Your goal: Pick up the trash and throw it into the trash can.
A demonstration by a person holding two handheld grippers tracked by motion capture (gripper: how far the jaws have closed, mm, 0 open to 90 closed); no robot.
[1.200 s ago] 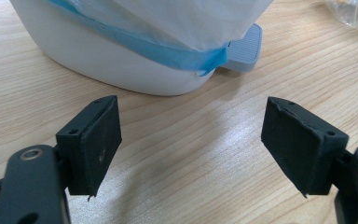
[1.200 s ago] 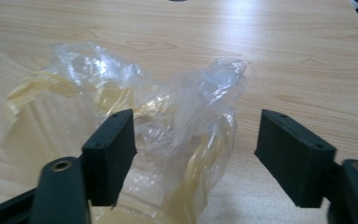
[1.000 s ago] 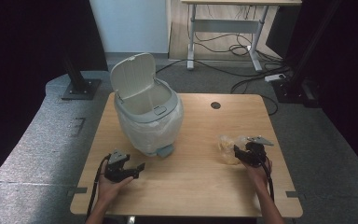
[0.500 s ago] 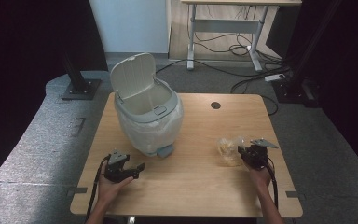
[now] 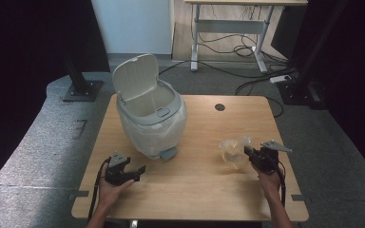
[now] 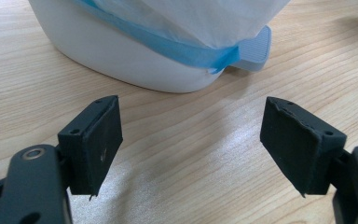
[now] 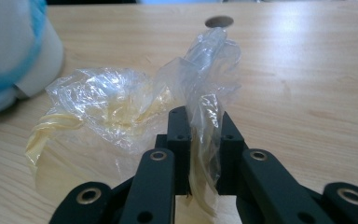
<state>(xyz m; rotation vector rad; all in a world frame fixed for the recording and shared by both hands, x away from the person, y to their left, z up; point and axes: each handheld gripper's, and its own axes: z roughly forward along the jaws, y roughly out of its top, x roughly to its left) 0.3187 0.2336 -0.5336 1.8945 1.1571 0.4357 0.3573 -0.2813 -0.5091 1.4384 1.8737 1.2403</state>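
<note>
Dark curtains close off both sides of the room; grey carpet underfoot, a second desk with trailing cables at the far wall. Wooden table [image 5: 204, 190] in the middle, cable hole [image 5: 219, 107] near its far edge.

Far left of table centre: white pedal bin [image 5: 151, 124], lid [image 5: 135, 78] swung up and back, white liner folded over the rim and down the sides. Blue pedal [image 5: 168, 153] pokes out at its near foot. In the left gripper view the liner's blue drawstring band [image 6: 177, 44] runs around the bin's base just above the pedal.

Left gripper [image 5: 134, 172] rests low at the near left of the table, held by the left hand [image 5: 111, 187], aimed at the bin's foot. Jaws wide apart, nothing between them, only bare wood.

Right gripper [image 5: 248, 152] at the near right, grey plate on top, cable trailing back along the forearm. Its jaws have just been closing and are now pinched together on a twisted edge of the crumpled clear plastic bag [image 7: 116, 105]. Bag has yellowish material inside. It sits right of the bin and well apart from it, its bulk lying to the left of the jaws, on or just over the tabletop; I cannot tell which.
</note>
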